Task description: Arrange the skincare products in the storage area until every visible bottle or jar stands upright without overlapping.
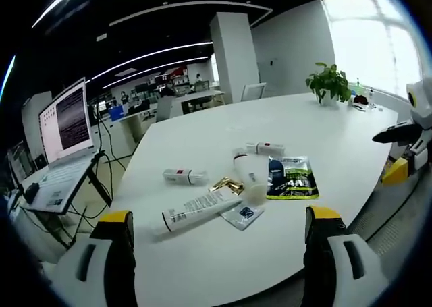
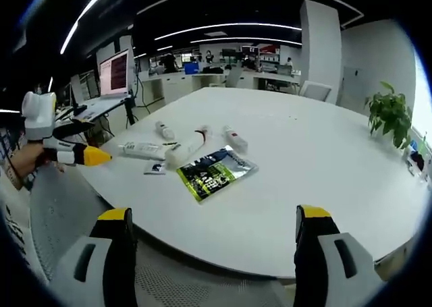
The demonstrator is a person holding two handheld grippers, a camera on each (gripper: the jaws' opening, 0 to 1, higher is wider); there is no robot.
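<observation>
All the skincare items lie flat near the table's close edge. A long white tube (image 1: 199, 209) (image 2: 142, 149) is nearest the left gripper. Beside it are a small red-banded tube (image 1: 184, 177) (image 2: 164, 130), a white bottle (image 1: 248, 172) (image 2: 189, 145), a second small tube (image 1: 264, 148) (image 2: 235, 139) and a green-black pouch (image 1: 291, 177) (image 2: 216, 172). A gold wrapper (image 1: 228, 185) and a clear sachet (image 1: 243, 214) touch the long tube. My left gripper (image 1: 219, 219) hangs open short of the table edge. My right gripper (image 2: 216, 219) is open too, well back from the pouch.
The white table (image 1: 317, 125) is large and rounded, with a potted plant (image 1: 329, 83) (image 2: 389, 111) at its far side. A laptop on a stand (image 1: 64, 128) stands to the left of the table. A mesh chair (image 2: 61, 212) sits below the right gripper.
</observation>
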